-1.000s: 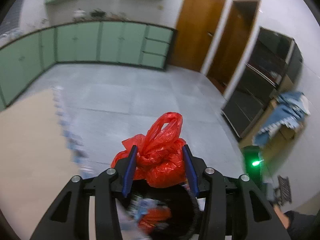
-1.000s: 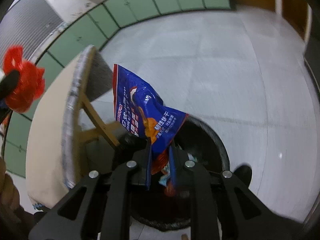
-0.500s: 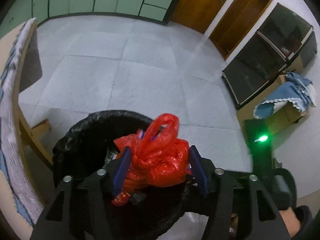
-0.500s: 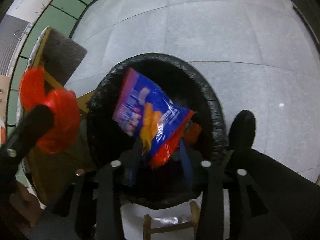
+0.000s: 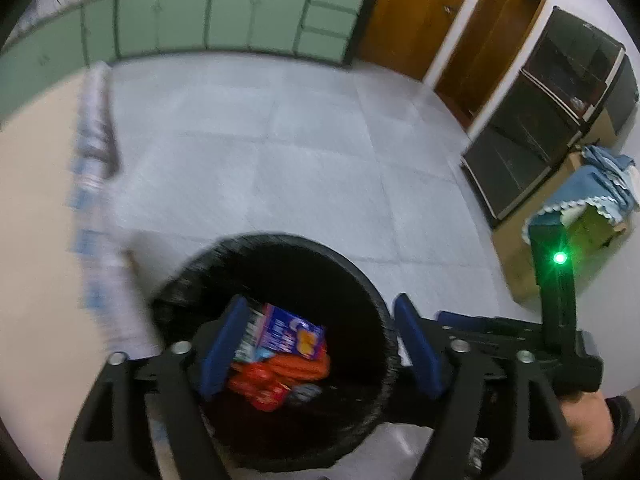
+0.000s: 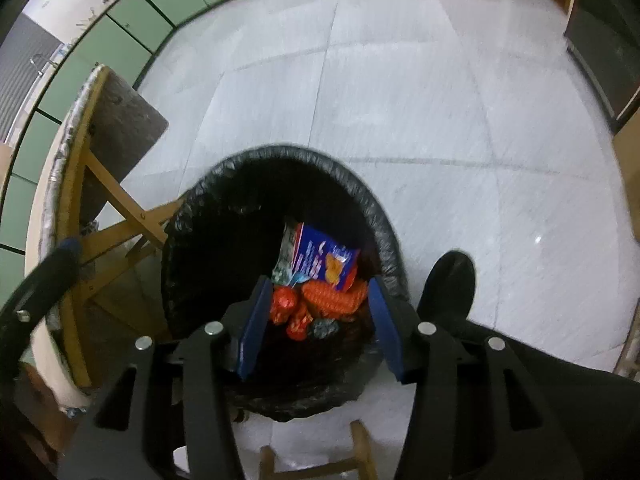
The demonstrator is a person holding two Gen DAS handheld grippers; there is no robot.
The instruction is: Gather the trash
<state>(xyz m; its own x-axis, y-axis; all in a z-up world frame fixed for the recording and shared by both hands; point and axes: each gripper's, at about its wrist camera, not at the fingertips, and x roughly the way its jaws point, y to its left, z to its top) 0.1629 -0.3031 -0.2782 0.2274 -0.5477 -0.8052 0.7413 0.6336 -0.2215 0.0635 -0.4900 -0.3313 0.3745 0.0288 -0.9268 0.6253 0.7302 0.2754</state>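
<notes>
Both grippers hang over the bin point(image 5: 276, 264), a round black tub lined with a black bag, standing on a grey tiled floor point(image 5: 280, 140). The left gripper point(image 5: 320, 352) has its jaws spread wide with nothing between the blue pads point(image 5: 218, 352). The right gripper point(image 6: 316, 328) is likewise wide open and empty, its pads point(image 6: 252, 328) over the near rim of the bin point(image 6: 280, 156).

The trash lies at the bottom of the bin. A blue snack packet point(image 6: 324, 260) rests on top, tilted, with an orange picture on its face; its printing is too blurred to read in either view, and no brand can be made out. The same packet point(image 5: 286, 336) shows between the left pads. Under it sits a crumpled red bag point(image 6: 320, 300), seen also from the left wrist point(image 5: 276, 376). A small grey scrap point(image 6: 326, 326) lies beside the red bag.

A table point(image 6: 68, 184) with a wooden frame stands just beside the bin. Green cabinets point(image 5: 224, 20) line the far wall, next to brown doors point(image 5: 404, 12). A black shoe point(image 6: 448, 284) stands on the floor near the bin.
</notes>
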